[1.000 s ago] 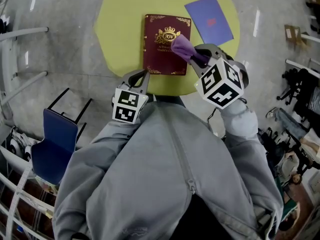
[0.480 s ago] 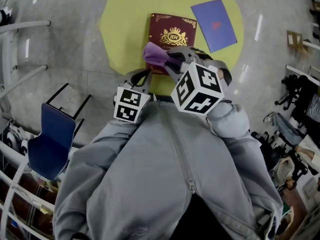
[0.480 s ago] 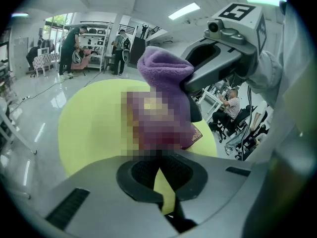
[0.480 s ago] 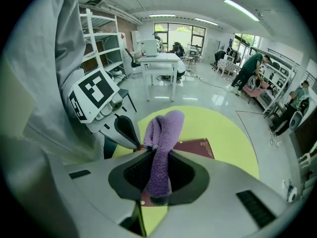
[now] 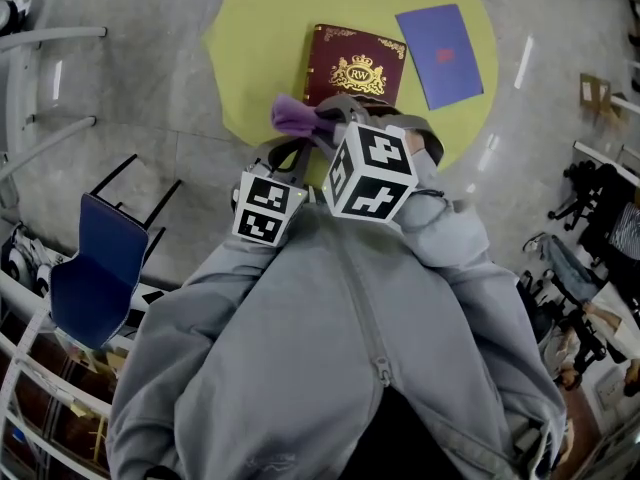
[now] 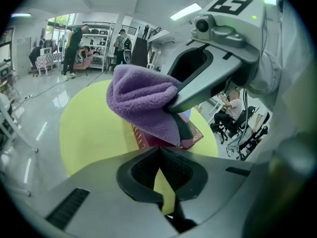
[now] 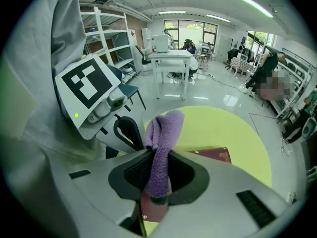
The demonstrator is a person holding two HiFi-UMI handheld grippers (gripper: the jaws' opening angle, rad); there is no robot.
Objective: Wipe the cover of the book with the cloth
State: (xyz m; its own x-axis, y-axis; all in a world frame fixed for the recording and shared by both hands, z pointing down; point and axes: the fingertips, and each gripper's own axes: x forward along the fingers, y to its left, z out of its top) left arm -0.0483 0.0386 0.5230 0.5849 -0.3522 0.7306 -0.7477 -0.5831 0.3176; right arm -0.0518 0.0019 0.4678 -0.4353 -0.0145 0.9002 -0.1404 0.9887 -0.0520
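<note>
A maroon book (image 5: 357,66) with a gold crest lies closed on the round yellow-green table (image 5: 260,38). My right gripper (image 5: 322,123) is shut on a purple cloth (image 5: 295,115), held above the table's near edge, just left of the book's near corner. From the right gripper view the cloth (image 7: 161,143) stands up between the jaws of the right gripper (image 7: 159,170), with the book (image 7: 213,155) beyond. My left gripper (image 5: 283,154) sits close under the cloth, jaws shut and empty. In the left gripper view, the cloth (image 6: 143,103) hangs just above the left gripper (image 6: 159,150).
A blue booklet (image 5: 446,40) lies on the table to the right of the book. A blue chair (image 5: 95,278) stands on the floor at the left. White racks, desks and people fill the room's far side.
My right gripper has carried the cloth left and toward me, off the book's cover to the table's near edge beside the left gripper. The left gripper has hardly moved.
</note>
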